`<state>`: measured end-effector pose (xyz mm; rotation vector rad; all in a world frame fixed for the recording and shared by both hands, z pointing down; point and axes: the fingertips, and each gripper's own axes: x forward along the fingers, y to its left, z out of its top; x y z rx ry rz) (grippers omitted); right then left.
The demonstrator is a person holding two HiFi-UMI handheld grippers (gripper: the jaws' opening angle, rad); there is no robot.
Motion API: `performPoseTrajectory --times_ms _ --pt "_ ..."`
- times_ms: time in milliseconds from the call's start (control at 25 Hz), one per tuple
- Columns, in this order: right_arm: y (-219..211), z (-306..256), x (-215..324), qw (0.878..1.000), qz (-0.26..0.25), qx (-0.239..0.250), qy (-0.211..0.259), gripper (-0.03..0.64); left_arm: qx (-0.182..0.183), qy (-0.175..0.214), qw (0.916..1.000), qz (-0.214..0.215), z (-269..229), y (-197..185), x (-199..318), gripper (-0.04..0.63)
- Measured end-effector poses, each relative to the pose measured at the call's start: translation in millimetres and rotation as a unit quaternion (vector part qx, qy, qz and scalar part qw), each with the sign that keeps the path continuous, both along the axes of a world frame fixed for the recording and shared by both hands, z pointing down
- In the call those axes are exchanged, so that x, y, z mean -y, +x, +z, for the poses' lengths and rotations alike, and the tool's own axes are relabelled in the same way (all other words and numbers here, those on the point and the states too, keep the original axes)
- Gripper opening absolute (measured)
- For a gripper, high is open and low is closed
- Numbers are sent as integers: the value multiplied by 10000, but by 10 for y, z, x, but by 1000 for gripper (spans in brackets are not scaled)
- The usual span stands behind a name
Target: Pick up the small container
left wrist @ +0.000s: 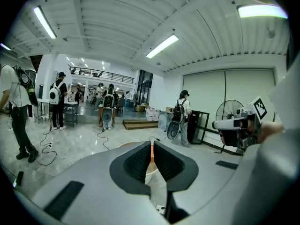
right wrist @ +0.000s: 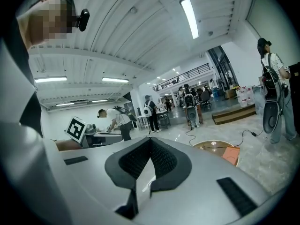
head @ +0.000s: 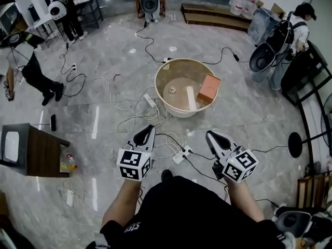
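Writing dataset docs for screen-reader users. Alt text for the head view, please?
A person holds the left gripper and right gripper, both shut and empty, low over a marble floor, short of a round beige tub. The tub holds an orange box, a white cylinder and a small round container; cables trail across the floor.

In the tub (head: pixel 179 69), the box (head: pixel 209 88) leans at right; the small container (head: pixel 171 91) sits left of it.
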<state>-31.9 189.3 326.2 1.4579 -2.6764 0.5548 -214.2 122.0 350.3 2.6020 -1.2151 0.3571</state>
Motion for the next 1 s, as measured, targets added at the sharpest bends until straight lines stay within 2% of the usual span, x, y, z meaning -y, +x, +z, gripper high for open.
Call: performPoseTrajectory --times_ms 200,320,600,760,1000 --pt "-128 4 214 9998 146 52 -95 14 105 47 9998 191 -47 -64 228 33" --pt "-194 55 305 9999 41 50 -122 14 92 65 9997 224 -74 -68 337 34" --pt "-158 52 534 9999 -4 84 -129 14 85 -154 9996 231 69 -21 428 33" --pt "-35 90 756 9997 -96 152 -190 14 132 -184 9997 97 72 51 593 34" --pt "242 218 1337 9979 -510 280 -277 14 200 -226 9989 -356 97 280 1064 33"
